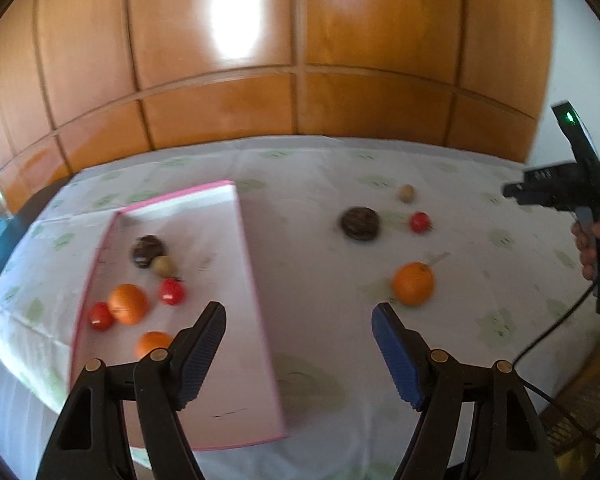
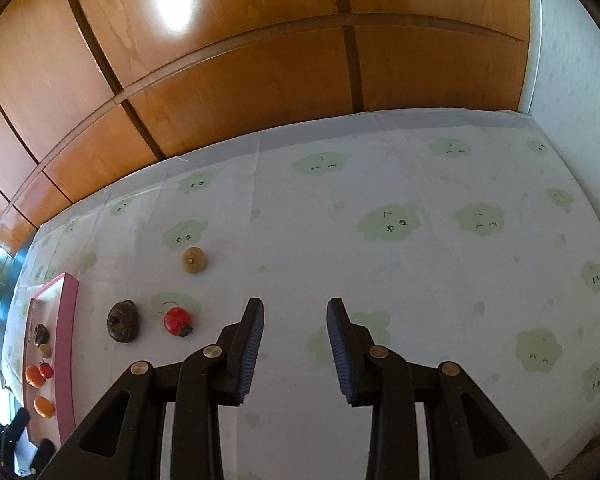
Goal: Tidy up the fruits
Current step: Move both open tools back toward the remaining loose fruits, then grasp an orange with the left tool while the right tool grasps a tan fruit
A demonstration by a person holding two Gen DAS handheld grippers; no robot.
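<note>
— Left wrist view first: what's the biggest thing there?
— Wooden panelling [image 1: 260, 60] fills the back, and below it the bench [image 1: 320, 176] under a white cloth printed with pale green cloud faces. On its left part lies a shallow pink-edged tray [image 1: 256, 272].
— What's in the tray?
— Two oranges, one [image 1: 128, 303] near the middle and another [image 1: 153, 343] closer to the camera, a dark brown fruit [image 1: 148, 251] with a small tan fruit [image 1: 164, 265] touching it, and two red fruits [image 1: 172, 291] [image 1: 101, 316] either side of the bigger orange.
— And loose on the cloth?
— A loose orange [image 1: 413, 283] just beyond the left tongs [image 1: 299, 316], then a second dark fruit [image 1: 359, 222], a red one [image 1: 420, 222] beside it, and a small tan one [image 1: 407, 193] farthest back.
— Are the left tongs gripping anything?
— No, spread wide over the tray's right wall and bare cloth, nothing between the pads.
— The right tongs?
— In the right wrist view the right tongs [image 2: 295, 312] stand narrowly parted over bare cloth, holding nothing. The red fruit sits just left of them. From the left view, a hand [image 1: 590, 248] grips that tool's handle at the right edge
</note>
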